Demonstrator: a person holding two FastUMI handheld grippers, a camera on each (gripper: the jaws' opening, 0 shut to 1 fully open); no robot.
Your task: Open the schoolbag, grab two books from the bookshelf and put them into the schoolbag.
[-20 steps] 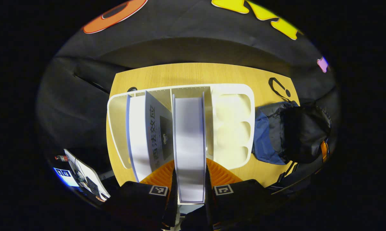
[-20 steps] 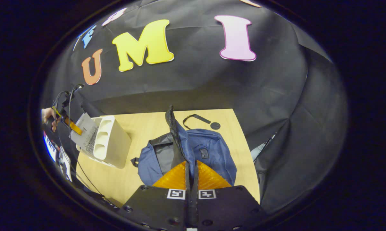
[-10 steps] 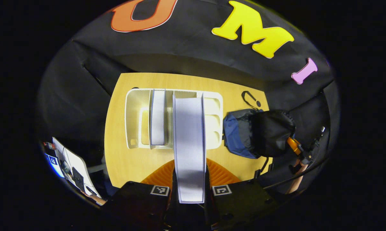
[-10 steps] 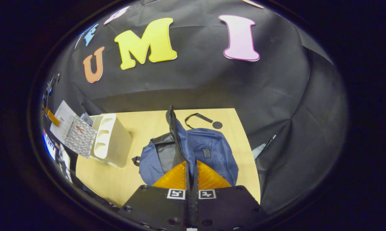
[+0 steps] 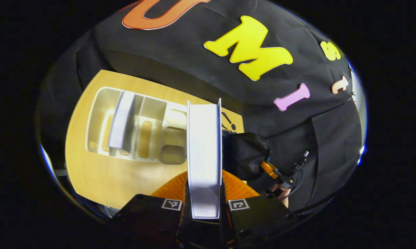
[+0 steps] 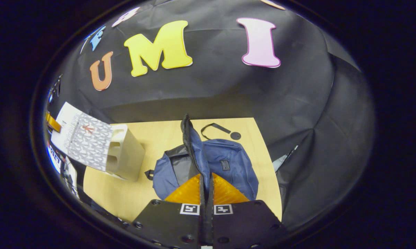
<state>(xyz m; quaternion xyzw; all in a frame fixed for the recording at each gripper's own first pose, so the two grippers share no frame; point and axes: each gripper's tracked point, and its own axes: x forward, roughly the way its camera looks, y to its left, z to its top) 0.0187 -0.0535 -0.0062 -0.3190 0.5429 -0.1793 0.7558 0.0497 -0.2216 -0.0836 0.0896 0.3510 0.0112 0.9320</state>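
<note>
- Your left gripper point(image 5: 204, 193) holds a book point(image 5: 204, 152) between its fingers, page edge up, lifted clear above the counter point(image 5: 101, 176).
- Your right gripper point(image 6: 206, 193) has its fingers pinched narrowly on the bag's point(image 6: 225, 166) zipper edge point(image 6: 187, 145), holding the mouth up.
- A second book point(image 5: 122, 124) stands tilted in the white shelf point(image 5: 101, 103), at the counter's left.
- Risk, as I judge it: the book could catch the bag's rim or slip if you tilt it, since only its lower end is gripped.
- The raised flap may sag if the right grip loosens, closing the mouth.
- There is bare counter between shelf and bag; the bag lies near the counter's right edge, so push gently.
</note>
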